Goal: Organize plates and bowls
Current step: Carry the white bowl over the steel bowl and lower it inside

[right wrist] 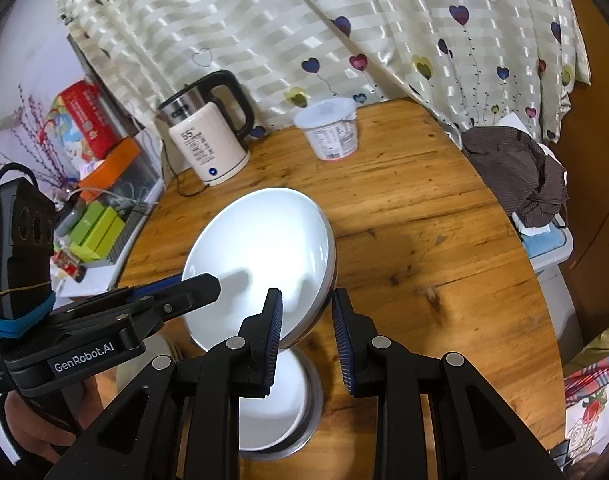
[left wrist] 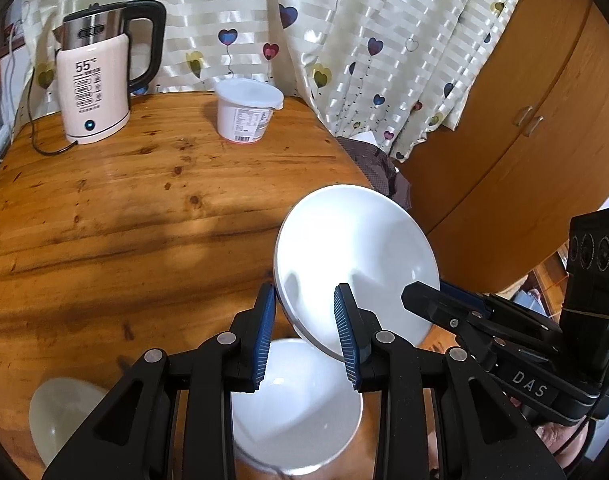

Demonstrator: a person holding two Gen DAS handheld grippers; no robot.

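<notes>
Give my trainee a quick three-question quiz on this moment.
1. True or false: the left gripper and right gripper both grip the plate.
2. What sits on the table below the plate? A cup, B bowl, C pan.
3. Fill in: the kettle shows the number ___.
Key: 1 true; 2 B; 3 55.

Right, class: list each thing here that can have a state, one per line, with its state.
Plate: lifted, tilted, gripped at opposite rims by both grippers.
Left gripper: shut on plate.
Right gripper: shut on plate.
Bowl: upright on table, empty.
Kettle: on base, light on.
Tub: lid on.
</notes>
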